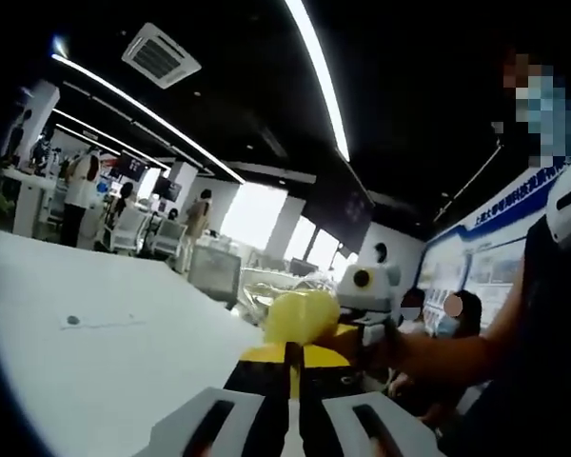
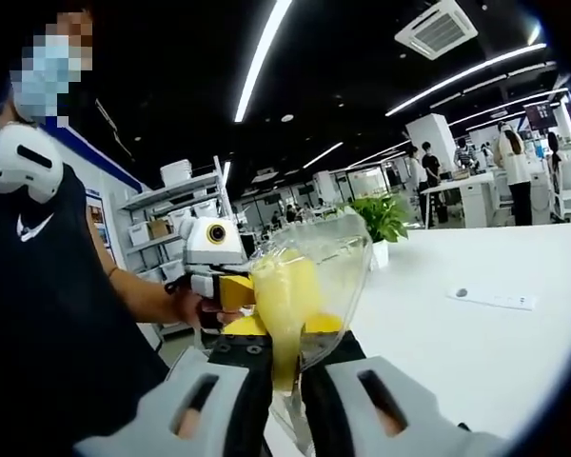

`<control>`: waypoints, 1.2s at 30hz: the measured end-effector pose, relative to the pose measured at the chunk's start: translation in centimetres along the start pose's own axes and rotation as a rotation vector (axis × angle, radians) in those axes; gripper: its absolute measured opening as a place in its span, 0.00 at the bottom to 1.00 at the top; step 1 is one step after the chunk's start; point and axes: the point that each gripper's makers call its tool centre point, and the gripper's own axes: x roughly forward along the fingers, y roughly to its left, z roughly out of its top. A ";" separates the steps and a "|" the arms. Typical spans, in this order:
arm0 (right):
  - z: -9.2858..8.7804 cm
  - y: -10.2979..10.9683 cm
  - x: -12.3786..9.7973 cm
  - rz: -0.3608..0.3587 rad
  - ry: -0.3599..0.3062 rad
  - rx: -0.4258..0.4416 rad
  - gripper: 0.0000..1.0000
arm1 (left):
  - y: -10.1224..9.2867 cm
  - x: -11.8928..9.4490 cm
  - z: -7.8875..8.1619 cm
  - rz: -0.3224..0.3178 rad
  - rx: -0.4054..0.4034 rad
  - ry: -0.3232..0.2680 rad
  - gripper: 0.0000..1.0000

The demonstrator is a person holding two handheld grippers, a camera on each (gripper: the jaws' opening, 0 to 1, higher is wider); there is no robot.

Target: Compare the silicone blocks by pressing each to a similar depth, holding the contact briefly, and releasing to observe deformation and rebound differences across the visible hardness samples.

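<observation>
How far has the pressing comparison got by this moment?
Nothing looks pressed yet. In hand: both tools, left tool and right tool, grip a yellow block in a clear bag, held above the white table. Pressing, holding and releasing remain.

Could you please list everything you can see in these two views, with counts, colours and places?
Yellow block: one, yellow, inside a clear bag, held up between the two tools.
Clear bag: one, transparent, around the block, pinched in the right tool.
Table: one, white, below and beside the tools.
Flat strip: one, white, lying on the table.
Plant: one, green, at the table's far end.
Shelves: one unit, white, behind.
Ceiling lights: several strips, white.
Left tool: yellow-tipped jaws closed on the block.
Right tool: jaws closed on the bag.
</observation>
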 end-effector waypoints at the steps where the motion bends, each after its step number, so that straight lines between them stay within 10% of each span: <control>1: 0.0 -0.1 0.0 -0.001 0.000 -0.009 0.07 | 0.0 0.0 0.0 0.002 0.002 0.000 0.00; 12: 0.5 -0.9 0.0 -0.030 -0.045 -0.063 0.19 | -0.2 0.1 0.8 -0.006 -0.023 -0.031 0.00; 18: 2.0 -1.8 -0.5 -0.064 -0.127 -0.048 0.49 | -0.1 0.0 0.5 -0.011 -0.024 -0.012 0.00; 23: 2.6 -3.2 -1.1 -0.139 -0.186 -0.047 0.94 | 0.0 0.2 0.1 -0.008 -0.032 -0.007 0.00; 36: 1.9 -6.2 -7.2 -0.393 -0.170 -0.186 0.96 | 2.5 0.7 1.1 0.033 -0.188 -0.100 0.00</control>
